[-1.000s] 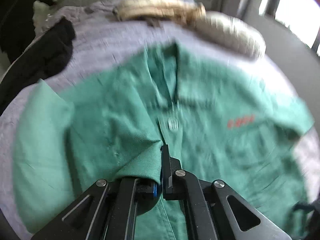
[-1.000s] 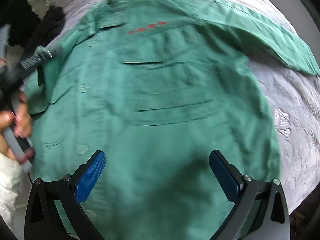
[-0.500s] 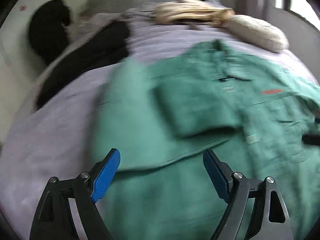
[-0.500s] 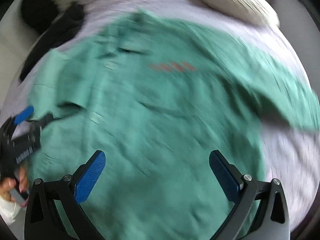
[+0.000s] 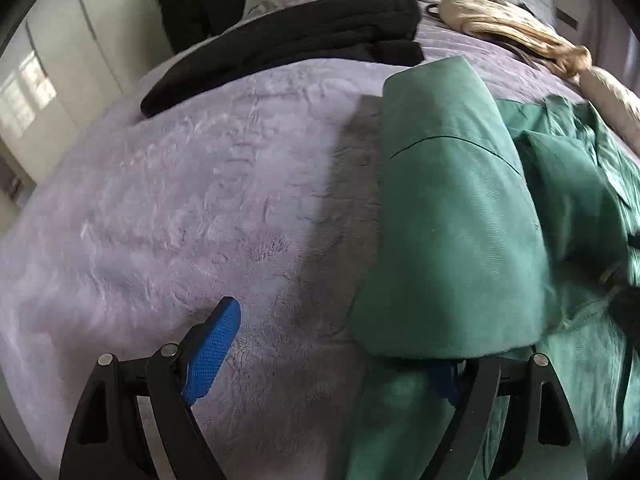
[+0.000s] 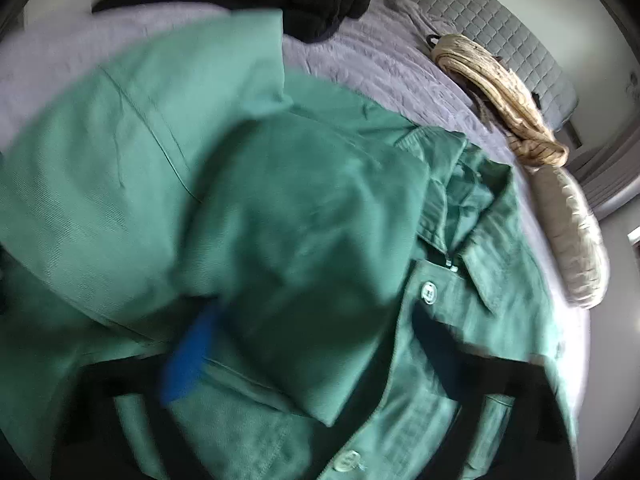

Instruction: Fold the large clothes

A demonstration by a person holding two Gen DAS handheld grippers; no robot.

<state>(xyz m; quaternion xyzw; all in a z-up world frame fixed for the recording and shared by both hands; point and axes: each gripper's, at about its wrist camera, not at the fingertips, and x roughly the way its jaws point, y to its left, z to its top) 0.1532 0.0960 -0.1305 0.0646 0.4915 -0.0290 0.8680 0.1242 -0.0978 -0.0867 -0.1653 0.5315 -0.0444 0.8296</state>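
Note:
A green button-up shirt (image 6: 312, 240) lies face up on a lilac bedspread (image 5: 180, 200). Its left sleeve is folded over the chest. In the left wrist view the shirt (image 5: 452, 220) fills the right side. My left gripper (image 5: 332, 344) is open; its left finger (image 5: 212, 344) is over the bedspread and its right finger is partly hidden under the shirt's folded edge. My right gripper (image 6: 316, 356) is blurred and low over the shirt; its left blue pad (image 6: 188, 356) shows, spread wide from the right finger, holding nothing.
Black clothes (image 5: 304, 40) lie at the far side of the bed. A beige striped garment (image 6: 500, 96) and a pale rolled cloth (image 6: 576, 240) lie near the grey quilted headboard (image 6: 480, 16). A white wardrobe (image 5: 60, 64) stands to the left.
My left gripper let go of the sleeve cuff it had pinched, opened, and swung left to the shirt's folded edge. My right gripper moved forward over the shirt toward the collar.

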